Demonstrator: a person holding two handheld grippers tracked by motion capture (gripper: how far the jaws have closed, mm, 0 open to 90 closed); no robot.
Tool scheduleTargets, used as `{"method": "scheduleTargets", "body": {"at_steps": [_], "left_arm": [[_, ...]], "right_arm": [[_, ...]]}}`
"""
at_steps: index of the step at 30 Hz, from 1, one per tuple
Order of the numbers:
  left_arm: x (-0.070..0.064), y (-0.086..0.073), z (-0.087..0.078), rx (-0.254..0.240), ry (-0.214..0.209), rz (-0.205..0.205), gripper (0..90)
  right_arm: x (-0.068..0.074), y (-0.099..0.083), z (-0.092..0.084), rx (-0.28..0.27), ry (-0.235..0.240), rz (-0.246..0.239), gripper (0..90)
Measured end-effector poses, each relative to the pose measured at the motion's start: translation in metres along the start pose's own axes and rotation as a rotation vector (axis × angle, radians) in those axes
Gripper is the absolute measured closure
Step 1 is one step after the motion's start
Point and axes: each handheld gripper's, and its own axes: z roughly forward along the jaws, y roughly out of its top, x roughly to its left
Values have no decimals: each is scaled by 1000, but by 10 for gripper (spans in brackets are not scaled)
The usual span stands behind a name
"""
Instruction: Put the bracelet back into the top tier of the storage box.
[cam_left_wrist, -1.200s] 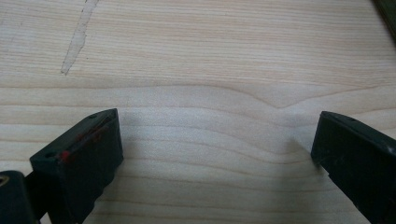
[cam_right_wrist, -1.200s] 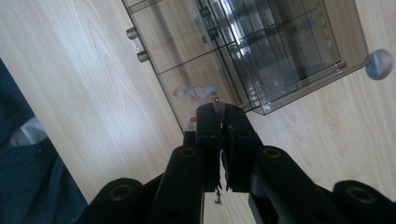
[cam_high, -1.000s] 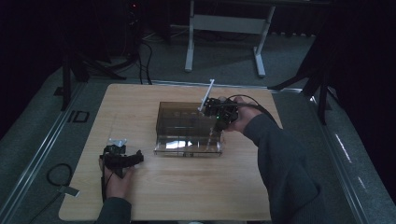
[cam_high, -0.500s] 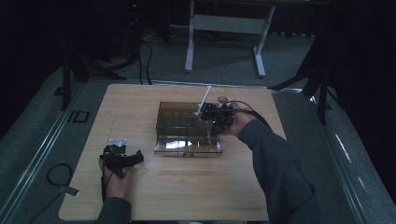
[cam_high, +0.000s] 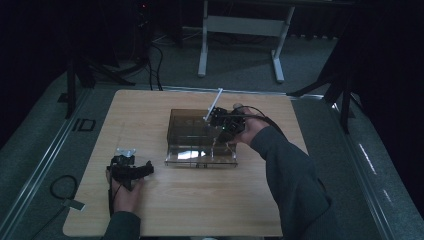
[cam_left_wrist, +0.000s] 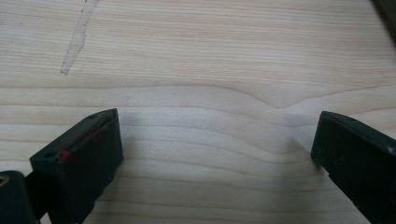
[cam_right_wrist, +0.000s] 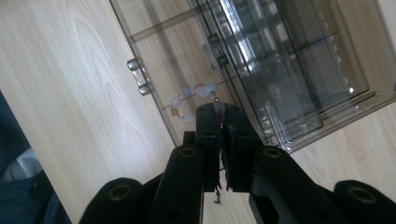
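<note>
From the left: my left hand-held gripper (cam_high: 131, 169) rests on the worktop (cam_high: 150, 115) at its near-left part, well apart from the work, its jaws standing wide with bare wood between them and nothing held. In the middle sits the clear box (cam_high: 200, 137), a smoky plastic organiser with dividers, and its lid appears to lie open toward me. On the right, my right hand-held gripper (cam_high: 223, 122) is over the box's far-right corner, jaws pinched together on a bead bracelet (cam_right_wrist: 196, 95); in the right gripper view the pale and amber beads curl out from just beyond the tips, hanging above one of the compartments by the box wall. A thin white rod (cam_high: 214, 104) sticks up from that gripper. I judge the pickup done and the carry to the box about finished; what is left is to lower the bracelet into a compartment, let the jaws part, and draw back. Whether the lid then needs closing I cannot say. I cannot tell whether the beads touch the box floor yet.
</note>
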Motion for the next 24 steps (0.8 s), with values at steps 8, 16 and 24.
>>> {"method": "scheduleTargets", "body": {"at_steps": [8, 16, 24], "left_arm": [[0, 0, 0, 0, 0, 1, 20], [0, 0, 0, 0, 0, 0, 20], [0, 0, 0, 0, 0, 0, 20]], "right_arm": [[-3, -5, 23, 93, 1, 21, 854], [-8, -17, 45, 208, -9, 38, 854], [-19, -31, 44, 236, -16, 94, 853]]}}
